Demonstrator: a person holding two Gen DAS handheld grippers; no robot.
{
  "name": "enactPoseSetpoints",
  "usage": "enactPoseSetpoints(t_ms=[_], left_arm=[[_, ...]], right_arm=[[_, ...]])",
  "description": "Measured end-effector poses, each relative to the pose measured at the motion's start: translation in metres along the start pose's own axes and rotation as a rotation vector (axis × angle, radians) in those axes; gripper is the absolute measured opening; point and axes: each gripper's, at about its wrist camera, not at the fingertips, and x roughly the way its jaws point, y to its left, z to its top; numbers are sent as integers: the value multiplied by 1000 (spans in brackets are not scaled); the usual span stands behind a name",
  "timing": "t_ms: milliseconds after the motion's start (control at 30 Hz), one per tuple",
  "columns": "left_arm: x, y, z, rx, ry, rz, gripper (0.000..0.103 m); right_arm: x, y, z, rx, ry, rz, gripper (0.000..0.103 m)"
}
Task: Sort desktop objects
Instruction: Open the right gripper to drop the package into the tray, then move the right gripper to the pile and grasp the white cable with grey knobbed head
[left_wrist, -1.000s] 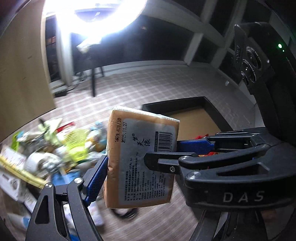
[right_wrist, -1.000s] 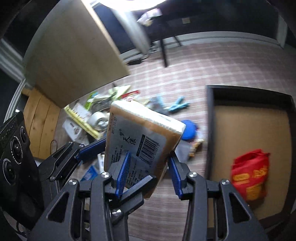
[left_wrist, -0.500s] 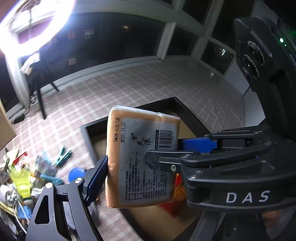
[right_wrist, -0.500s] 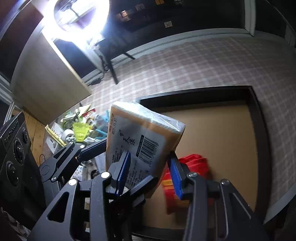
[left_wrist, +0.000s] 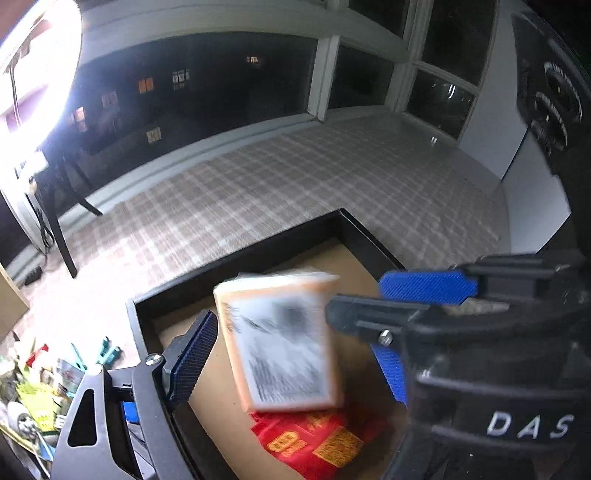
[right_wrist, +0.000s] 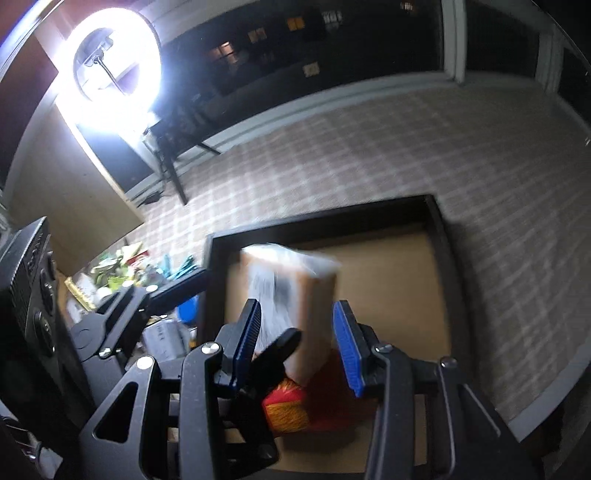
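Both grippers are hanging over the black tray (left_wrist: 236, 266). The left gripper (left_wrist: 295, 332) is opening, and the right gripper (right_wrist: 295, 332) is standing spread, neither touching the blurred tissue pack (left_wrist: 280, 343) between them (seemingly dropping), just above a red packet (left_wrist: 317, 443).

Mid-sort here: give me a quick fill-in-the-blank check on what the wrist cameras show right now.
1. The blurred pack is above the black ___.
2. The packet lying in the tray is ___ in colour.
3. The pile of clutter lies ___ the tray.

Missing words: tray; red; outside
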Motion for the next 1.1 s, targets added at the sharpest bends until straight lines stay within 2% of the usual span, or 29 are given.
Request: enactPoseSetpoints(t_ms=[100,233,467,733,1100], left_arm=[[-5,-2,0,22,-14,31,81],[-6,0,-1,27,-16,36,82],[-16,13,-12,21,-22,68,82],[-37,46,-40,-19,-16,123,82],[-82,123,-99,-127,9,218,82]], right_arm=[[-3,-2,1,7,-6,-1,41],[0,-1,0,7,-2,2,41],[7,19,-4,-28,4,6,41],[14,66,-21,-82,17,34,41],[30,150,-51,-176,51,79,41]])
